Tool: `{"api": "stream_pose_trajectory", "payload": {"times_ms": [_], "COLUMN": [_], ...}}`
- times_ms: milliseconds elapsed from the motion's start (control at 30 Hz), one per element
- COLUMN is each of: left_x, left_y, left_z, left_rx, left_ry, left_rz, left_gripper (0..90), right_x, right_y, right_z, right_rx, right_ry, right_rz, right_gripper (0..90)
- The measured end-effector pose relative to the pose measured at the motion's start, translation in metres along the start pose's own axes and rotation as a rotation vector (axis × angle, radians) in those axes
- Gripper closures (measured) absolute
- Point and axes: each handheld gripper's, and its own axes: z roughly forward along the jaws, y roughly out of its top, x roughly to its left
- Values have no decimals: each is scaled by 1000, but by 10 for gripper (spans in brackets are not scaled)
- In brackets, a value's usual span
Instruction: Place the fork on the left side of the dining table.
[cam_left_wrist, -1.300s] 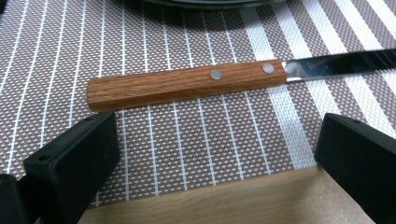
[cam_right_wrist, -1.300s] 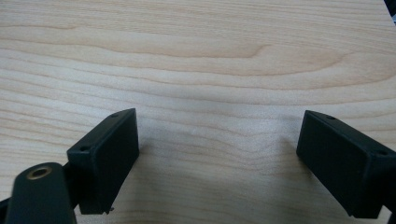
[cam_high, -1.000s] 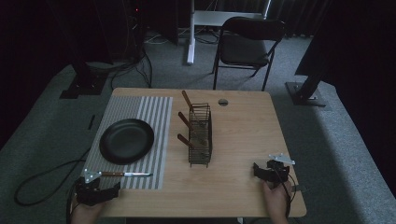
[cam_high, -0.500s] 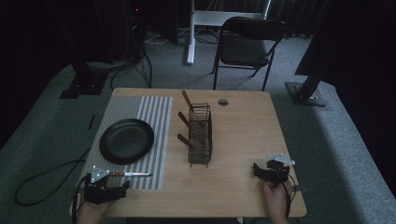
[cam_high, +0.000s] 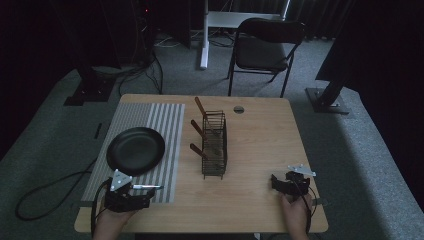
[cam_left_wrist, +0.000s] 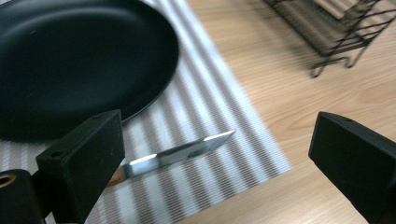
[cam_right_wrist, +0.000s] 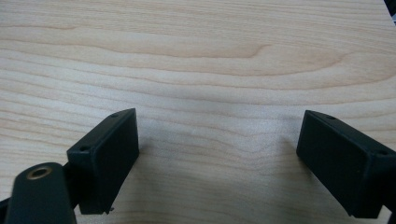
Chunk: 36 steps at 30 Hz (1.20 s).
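A knife lies on the near right part of the grey striped mat, its silver blade pointing right. My left gripper sits just behind it at the table's front left, open. In the left gripper view the blade lies on the mat between and just beyond the wide-apart jaws of the left gripper, untouched; a bit of brown handle shows beside the left jaw. A black plate rests on the mat beyond the knife. My right gripper rests open at the front right, over bare wood.
A black wire rack stands mid-table with wooden handles sticking out to its left; its near end is in the left gripper view. A small round cap lies near the far edge. A chair stands beyond the table.
My left gripper has slid right along the front edge and now sits behind the knife. The knife, the plate and the right gripper have not moved.
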Motion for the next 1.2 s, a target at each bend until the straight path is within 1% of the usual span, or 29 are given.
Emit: {"api": "stream_pose_trajectory", "payload": {"times_ms": [33, 67, 100, 133, 200, 300, 367, 433, 467, 500, 533, 567, 633, 733, 767, 833, 867, 900, 967, 1000, 1033, 1100, 1133, 1200], "left_x": [0, -5, -7, -7, -15, -22, -25, -30, -30, -34, -34, -35, -39, -45, -45, -49, -49, -51, -52, -54, -55, -56, -58, -62], "left_y": [0, 6, 8, 8, 17, 25, 27, 33, 33, 36, 36, 38, 40, 43, 43, 48, 48, 52, 54, 57, 59, 60, 63, 67], "left_z": [0, 0, 1, 1, 2, 4, 5, 7, 7, 9, 9, 10, 11, 12, 12, 13, 13, 13, 13, 14, 15, 15, 17, 20], "left_rx": [0, -7, -13, -13, -20, -30, -36, -40, -40, -43, -43, -45, -51, -64, -64, -65, -65, -75, -78, -80, -79, -80, -76, -75], "left_ry": [0, -5, -15, -15, -28, -45, -49, -71, -71, -76, -76, -88, -99, -113, -113, -124, -124, -131, -133, -122, -135, -143, -147, -144], "left_rz": [0, 16, 18, 18, 39, 54, 59, 70, 70, 82, 82, 80, 71, 79, 79, 83, 83, 81, 81, 84, 82, 81, 89, 89], "left_gripper": [36, 36, 36, 36, 37, 37, 37, 37, 37, 37, 37, 37, 37, 37, 37, 37, 37, 37, 37, 37, 37, 37, 37, 37], "right_x": [0, 0, 0, 0, 0, 0, 0, 0, 0, 0, 0, 0, 0, 0, 0, 0, 0, 0, 0, 0, 0, 0, 0, 0], "right_y": [0, 0, 0, 0, 0, 0, 0, 0, 0, 0, 0, 0, 0, 0, 0, 0, 0, 0, 0, 0, 0, 0, 0, 0], "right_z": [0, 0, 0, 0, 0, 0, 0, 0, 0, 0, 0, 0, 0, 0, 0, 0, 0, 0, 0, 0, 0, 0, 0, 0], "right_rx": [0, 0, 0, 0, 1, 1, 0, 0, 0, 0, 0, 0, 0, 1, 1, 0, 0, 0, 0, 0, 0, -1, -1, -1], "right_ry": [0, 0, 0, 0, 0, 0, 0, 0, 0, 0, 0, 0, 0, 0, 0, 0, 0, -1, -1, -1, -1, 0, 0, 0], "right_rz": [0, 1, 0, 0, -1, -1, -1, -1, -1, -1, -1, -1, -1, -1, -1, -2, -2, -2, -2, -1, -1, -1, -1, -1], "right_gripper": [125, 125, 125, 125, 125, 125, 125, 125, 125, 125, 125, 125, 126, 125, 125, 125, 126, 126, 125, 126, 126, 126, 126, 126]}}
